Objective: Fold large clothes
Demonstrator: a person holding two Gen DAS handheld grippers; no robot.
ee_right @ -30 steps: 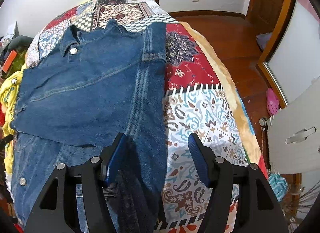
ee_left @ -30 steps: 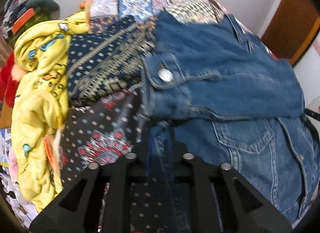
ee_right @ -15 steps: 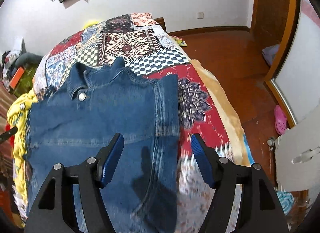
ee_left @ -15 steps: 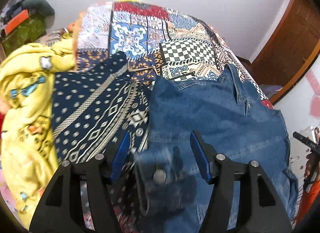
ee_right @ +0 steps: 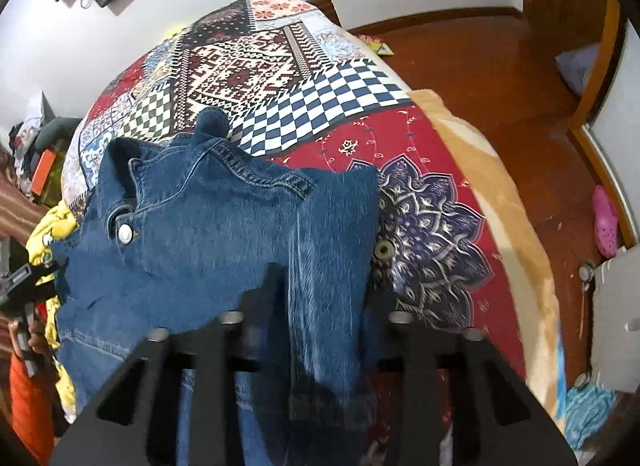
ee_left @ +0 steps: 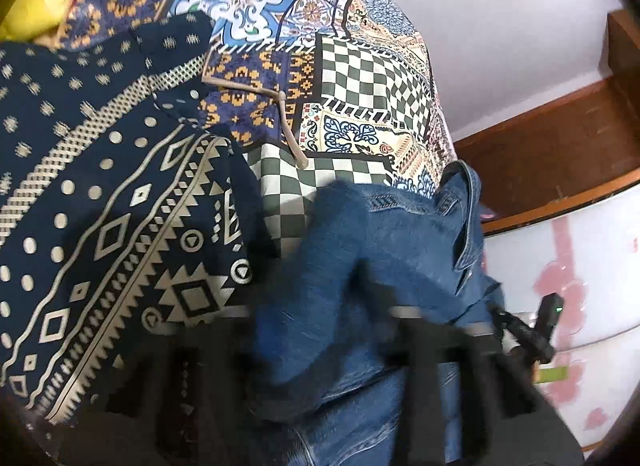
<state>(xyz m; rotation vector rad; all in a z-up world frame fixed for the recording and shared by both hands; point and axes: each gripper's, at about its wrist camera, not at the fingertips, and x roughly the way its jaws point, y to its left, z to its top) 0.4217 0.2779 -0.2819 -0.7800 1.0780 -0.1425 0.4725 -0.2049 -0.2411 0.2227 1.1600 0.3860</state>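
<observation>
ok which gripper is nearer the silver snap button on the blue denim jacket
Left. The silver snap button sits on the jacket's left side, where the left gripper grips; the right gripper grips the opposite edge.

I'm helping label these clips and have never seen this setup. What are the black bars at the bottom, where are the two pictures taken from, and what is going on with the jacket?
There is no robot here. A person holds a two-finger tool in each hand, and a wide-angle camera on each tool looks forward along its fingers. The black bars are those fingers, seen from behind.

One picture comes from the left tool, the other from the right tool. Both look down at a bed under a patchwork quilt.

On the quilt lies a denim jacket. Beside it are a navy patterned cloth and a yellow garment.

Both tools have just been closing, and denim sits between the fingers of each, so each seems to pinch a part of the jacket. The left view is blurred, so that grip is less certain.
</observation>
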